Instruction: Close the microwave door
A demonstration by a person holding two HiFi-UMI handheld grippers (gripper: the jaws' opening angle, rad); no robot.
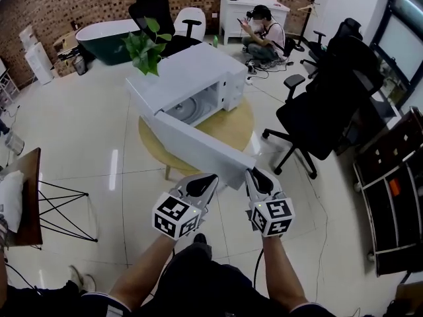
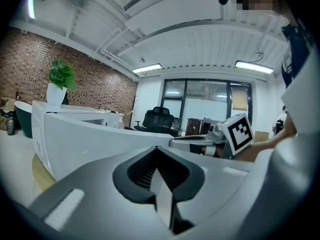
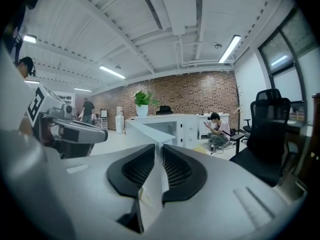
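Observation:
A white microwave (image 1: 198, 78) stands on a round wooden table (image 1: 234, 127). Its door (image 1: 198, 147) hangs wide open, swung out toward me. My left gripper (image 1: 210, 179) sits just below the door's outer face, with its tips together and nothing between them; its own view shows the left gripper (image 2: 157, 150) close against the door (image 2: 90, 144). My right gripper (image 1: 253, 174) is at the door's free corner. In its own view the right gripper (image 3: 161, 148) shows a narrow gap between the pads, and the door's edge (image 3: 150, 131) runs up to the tips. No pad grips it.
A potted plant (image 1: 147, 48) stands on the microwave's top. Black office chairs (image 1: 324, 111) crowd the right of the table. A person (image 1: 264, 35) sits on the floor behind. A small side table (image 1: 26, 197) is at the left and a dark shelf (image 1: 396, 197) at the right.

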